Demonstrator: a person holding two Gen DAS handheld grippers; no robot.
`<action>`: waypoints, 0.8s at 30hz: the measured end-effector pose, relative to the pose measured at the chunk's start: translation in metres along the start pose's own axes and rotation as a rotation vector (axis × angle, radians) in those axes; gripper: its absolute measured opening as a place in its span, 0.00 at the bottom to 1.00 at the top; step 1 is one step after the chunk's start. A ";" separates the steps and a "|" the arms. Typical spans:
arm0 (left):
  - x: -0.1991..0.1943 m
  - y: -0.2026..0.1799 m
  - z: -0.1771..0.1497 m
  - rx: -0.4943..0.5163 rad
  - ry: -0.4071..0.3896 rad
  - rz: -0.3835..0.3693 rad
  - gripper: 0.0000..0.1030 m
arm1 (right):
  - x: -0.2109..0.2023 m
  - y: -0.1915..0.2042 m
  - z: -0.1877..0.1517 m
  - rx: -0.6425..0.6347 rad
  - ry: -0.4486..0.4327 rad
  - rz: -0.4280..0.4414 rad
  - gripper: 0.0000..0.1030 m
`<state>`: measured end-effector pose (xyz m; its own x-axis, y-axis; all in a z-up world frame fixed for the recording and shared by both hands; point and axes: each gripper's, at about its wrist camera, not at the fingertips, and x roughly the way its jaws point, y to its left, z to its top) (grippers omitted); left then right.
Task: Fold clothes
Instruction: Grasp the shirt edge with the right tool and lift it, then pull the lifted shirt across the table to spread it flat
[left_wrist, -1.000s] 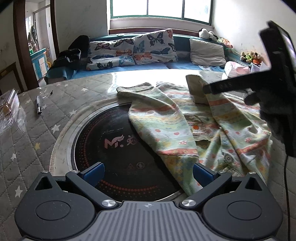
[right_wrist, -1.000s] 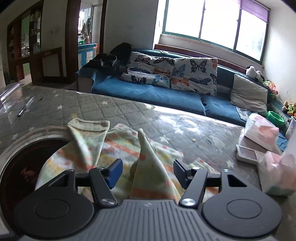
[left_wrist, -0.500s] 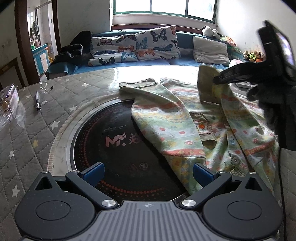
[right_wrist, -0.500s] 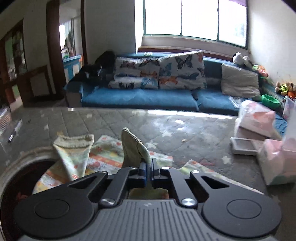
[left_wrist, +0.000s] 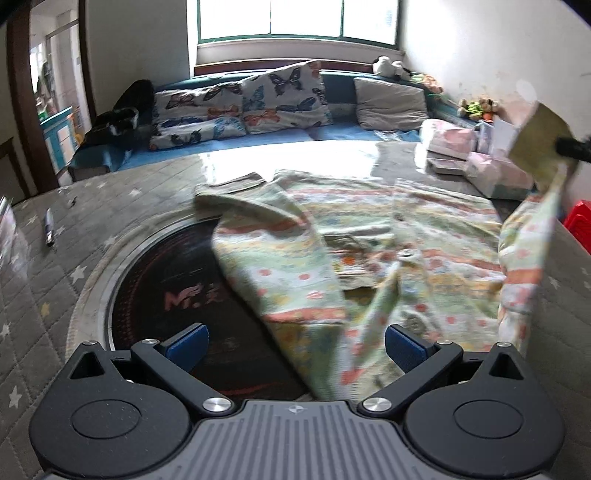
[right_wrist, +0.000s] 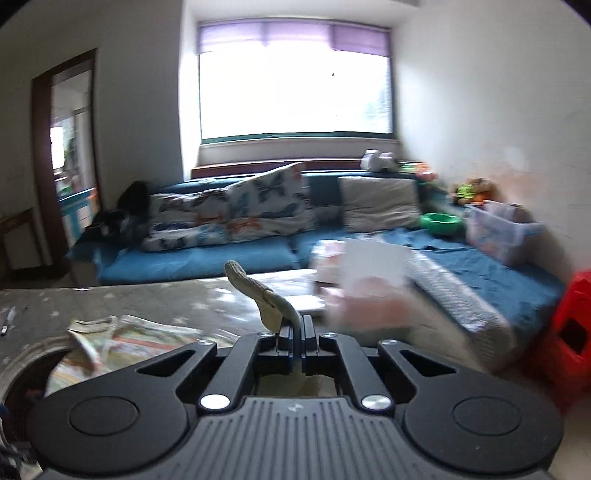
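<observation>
Cloth is up off the table (left_wrist: 55, 369) on one side now: 1 second ago the right gripper (right_wrist: 297, 334) stood open around a raised sleeve cuff (right_wrist: 258, 295), half a second ago it had pinched it, and now it has carried that cuff high and out to the right. In the left wrist view the patterned garment (left_wrist: 369, 251) trails up toward the cuff at the frame's right edge, so the sleeve is probably being drawn out straight before a fold. The right fingers are clamped on the cuff, which pokes up just past their tips. The left gripper (left_wrist: 295, 341) hovers with its 2 blue pads (left_wrist: 186, 341) spread wide, the garment's near hem lying between them, gripped by neither. The rest sprawls over the dark round hotplate (left_wrist: 177, 295).
</observation>
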<state>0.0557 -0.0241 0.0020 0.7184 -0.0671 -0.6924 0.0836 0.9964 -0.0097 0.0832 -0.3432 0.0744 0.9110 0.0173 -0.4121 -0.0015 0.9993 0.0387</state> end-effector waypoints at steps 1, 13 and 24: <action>-0.001 -0.004 0.000 0.009 -0.001 -0.006 1.00 | -0.010 -0.010 -0.006 0.006 0.001 -0.021 0.03; 0.000 -0.061 0.004 0.136 0.004 -0.089 1.00 | -0.073 -0.111 -0.109 0.218 0.202 -0.228 0.10; 0.008 -0.106 -0.003 0.228 0.032 -0.160 1.00 | -0.049 -0.113 -0.117 0.195 0.248 -0.218 0.22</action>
<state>0.0504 -0.1298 -0.0050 0.6617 -0.2170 -0.7176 0.3501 0.9359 0.0399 -0.0094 -0.4532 -0.0167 0.7536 -0.1629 -0.6369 0.2816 0.9554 0.0888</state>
